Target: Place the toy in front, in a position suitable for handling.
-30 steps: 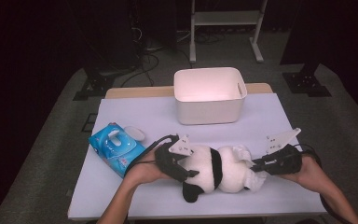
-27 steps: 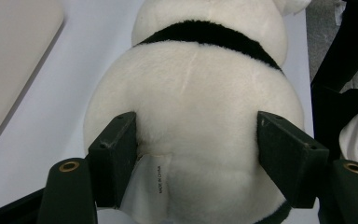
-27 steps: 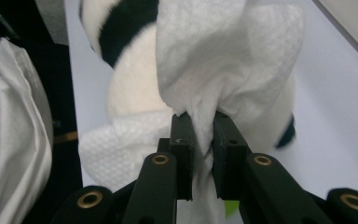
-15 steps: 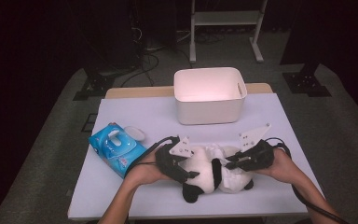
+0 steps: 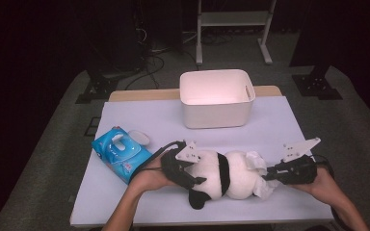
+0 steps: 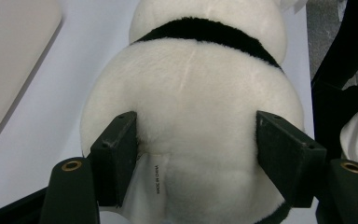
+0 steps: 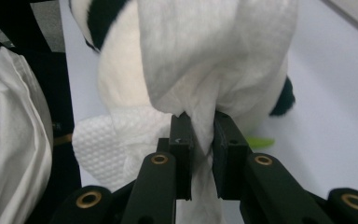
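A black and white plush panda (image 5: 226, 175) lies on its side on the white table (image 5: 154, 120). My left gripper (image 5: 192, 175) is shut on it, and the left gripper view has both pads (image 6: 116, 156) pressed into the panda's (image 6: 191, 107) white rump. To its right, my right gripper (image 5: 270, 174) is shut on a white wet wipe (image 5: 258, 162). That wipe (image 7: 205, 70) is draped over the panda (image 7: 121, 74) in the right gripper view, bunched between my right gripper's (image 7: 201, 140) jaws.
A white plastic bin (image 5: 217, 97) stands behind the panda at the table's far middle. A blue pack of wet wipes (image 5: 120, 153) lies at the left, with a small white lid-like object (image 5: 139, 137) beside it. Dark floor and stands surround the table.
My right hand moved left toward the panda and then back right, still holding the wipe against the toy's right end. The left hand and panda stayed put.
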`<state>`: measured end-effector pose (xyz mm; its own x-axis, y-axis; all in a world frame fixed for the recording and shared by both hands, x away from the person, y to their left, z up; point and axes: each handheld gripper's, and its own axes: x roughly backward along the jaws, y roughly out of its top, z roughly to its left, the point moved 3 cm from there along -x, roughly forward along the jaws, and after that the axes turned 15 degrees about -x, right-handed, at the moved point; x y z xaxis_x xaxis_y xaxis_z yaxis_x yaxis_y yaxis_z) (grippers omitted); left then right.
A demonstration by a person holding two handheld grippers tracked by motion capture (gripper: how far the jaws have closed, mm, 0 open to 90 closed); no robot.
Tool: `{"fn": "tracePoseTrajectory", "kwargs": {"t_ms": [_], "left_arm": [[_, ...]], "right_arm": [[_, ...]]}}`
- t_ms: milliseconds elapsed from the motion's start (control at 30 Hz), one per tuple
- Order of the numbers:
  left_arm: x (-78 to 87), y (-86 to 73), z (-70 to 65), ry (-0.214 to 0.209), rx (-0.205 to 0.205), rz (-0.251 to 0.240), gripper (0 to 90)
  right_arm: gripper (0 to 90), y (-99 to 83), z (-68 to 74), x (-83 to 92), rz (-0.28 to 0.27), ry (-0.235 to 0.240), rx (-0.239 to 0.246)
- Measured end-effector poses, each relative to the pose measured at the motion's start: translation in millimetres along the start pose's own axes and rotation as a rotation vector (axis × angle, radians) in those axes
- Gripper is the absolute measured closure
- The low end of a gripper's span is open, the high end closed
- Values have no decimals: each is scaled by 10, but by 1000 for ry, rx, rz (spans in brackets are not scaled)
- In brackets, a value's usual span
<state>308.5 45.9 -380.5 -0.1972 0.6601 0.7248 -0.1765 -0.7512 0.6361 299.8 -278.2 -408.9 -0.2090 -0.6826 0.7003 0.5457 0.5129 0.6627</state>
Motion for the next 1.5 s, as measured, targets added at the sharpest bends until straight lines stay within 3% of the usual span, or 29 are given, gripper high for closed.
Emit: {"fn": "tracePoseTrajectory", "kwargs": {"t_ms": [133, 233, 467, 667, 800, 1033, 1200, 1333, 1500], "left_arm": [[-2, 1, -1, 1, 3, 4, 317], [-6, 0, -2, 3, 9, 4, 316], [-4, 4, -6, 3, -2, 13, 318], [-7, 9, -21, 8, -9, 16, 319], [-5, 6, -27, 8, -10, 16, 320], [-8, 15, -35, 7, -11, 12, 319], [-7, 15, -35, 7, -9, 14, 319], [-9, 13, -34, 6, -6, 11, 319], [-10, 12, -38, 10, -8, 13, 319]], "right_arm": [[788, -68, -6, -8, -4, -3, -9], [788, -16, 44, -10, -7, -1, 13], [789, 340, 205, -113, -4, 33, 107], [789, 715, 340, -369, 42, 59, 184], [789, 862, 376, -487, 65, 66, 216], [657, 873, 395, -424, 54, 76, 201], [584, 891, 432, -309, 30, 63, 219], [590, 945, 461, -315, 13, 61, 236], [630, 985, 484, -523, 57, 62, 263]]}}
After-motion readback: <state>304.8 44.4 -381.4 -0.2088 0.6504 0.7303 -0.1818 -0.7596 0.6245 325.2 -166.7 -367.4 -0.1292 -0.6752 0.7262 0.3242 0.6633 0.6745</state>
